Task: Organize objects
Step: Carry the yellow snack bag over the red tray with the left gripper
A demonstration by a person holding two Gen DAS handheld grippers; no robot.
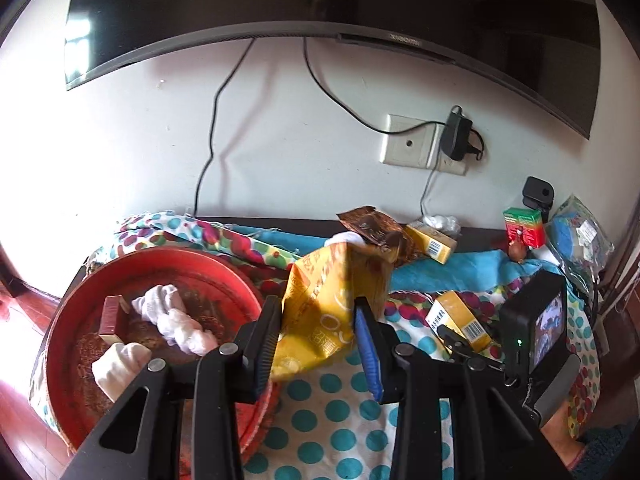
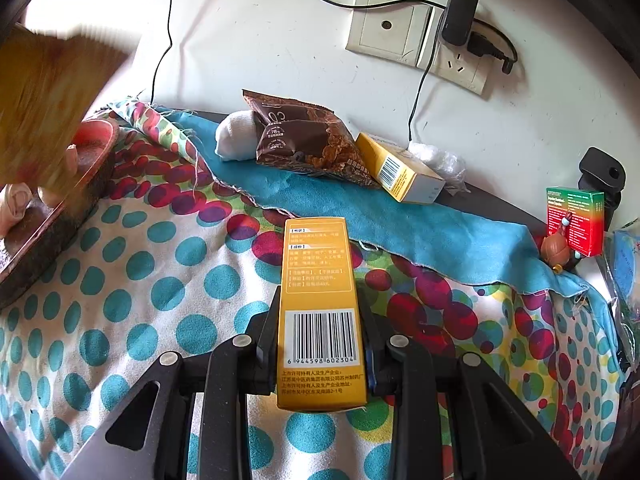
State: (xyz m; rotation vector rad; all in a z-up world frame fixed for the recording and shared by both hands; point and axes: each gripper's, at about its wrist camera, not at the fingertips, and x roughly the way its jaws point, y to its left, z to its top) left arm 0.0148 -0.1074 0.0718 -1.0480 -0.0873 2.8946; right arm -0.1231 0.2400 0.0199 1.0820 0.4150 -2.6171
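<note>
Yellow box (image 2: 320, 312) runs lengthwise along the right tool (image 2: 320, 334), its barcode end nearest the camera and its far end pointing toward the wall; the tool's jaws are clamped on its long sides, holding it above the dotted cloth (image 2: 132, 280). A yellow bag (image 1: 320, 300) stands crumpled and roughly upright between the fingers of the left tool (image 1: 318, 334), which pinch it at a narrow gap, its upper end reaching away from the camera. Just left of that tool sits a red tray (image 1: 80, 292) with white socks (image 1: 176, 318) and a small maroon box (image 1: 114, 316) in it. The counter is covered by the dotted cloth and a blue cloth (image 2: 400, 224) along its back edge, where a brown snack bag (image 2: 304, 140), a second yellow box (image 2: 400, 176) and a red-green box (image 2: 574, 220) lie. A white wall with a socket (image 2: 420, 36), cables and a TV (image 1: 320, 12) rises behind.
</note>
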